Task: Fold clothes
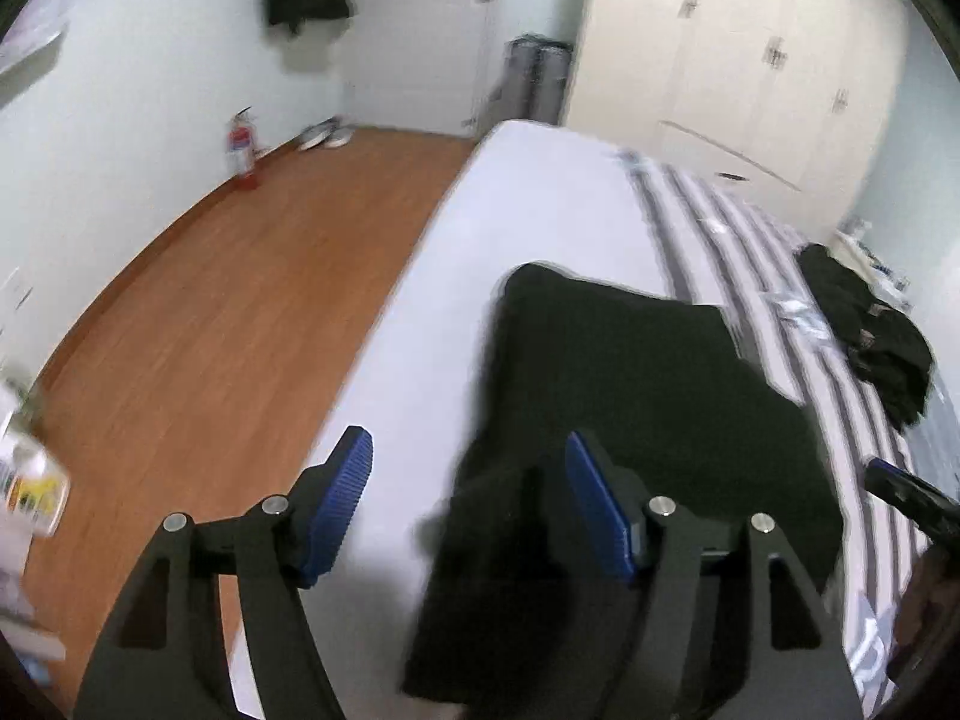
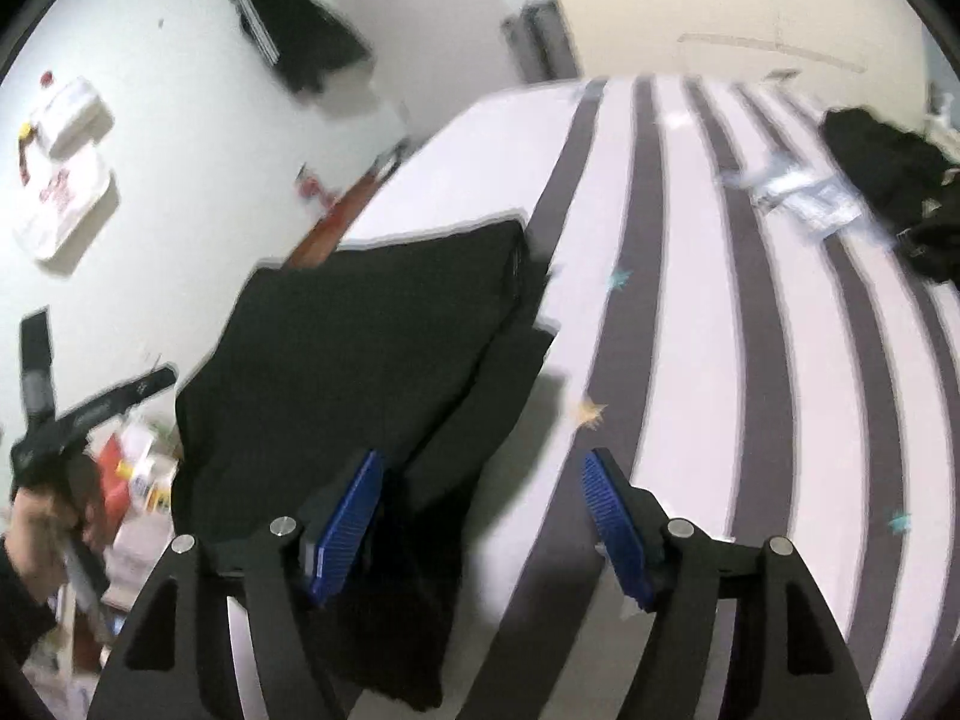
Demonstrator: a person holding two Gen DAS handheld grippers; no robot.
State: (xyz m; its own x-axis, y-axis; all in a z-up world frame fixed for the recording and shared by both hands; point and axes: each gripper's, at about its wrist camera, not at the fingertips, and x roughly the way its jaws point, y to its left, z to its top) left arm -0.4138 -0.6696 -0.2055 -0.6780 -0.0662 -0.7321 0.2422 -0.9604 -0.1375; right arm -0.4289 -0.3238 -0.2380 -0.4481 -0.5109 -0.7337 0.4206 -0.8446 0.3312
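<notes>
Black soft cloth garment (image 1: 630, 396), half folded on the striped bed (image 2: 720, 300), looks light and limp; both grippers' fingers (image 1: 345, 498) spread empty, so pinch its near corners.

Home bedroom, bed (image 1: 540, 192), wardrobe (image 1: 738, 60)

The bed (image 2: 690, 312) carries everything — a white sheet on its near side, grey-and-white stripes across the rest. A dark folded garment (image 2: 372, 360) lies flat near the bed's edge, and a crumpled black heap of clothes (image 2: 888, 174) sits well apart — on the stripes.
</notes>
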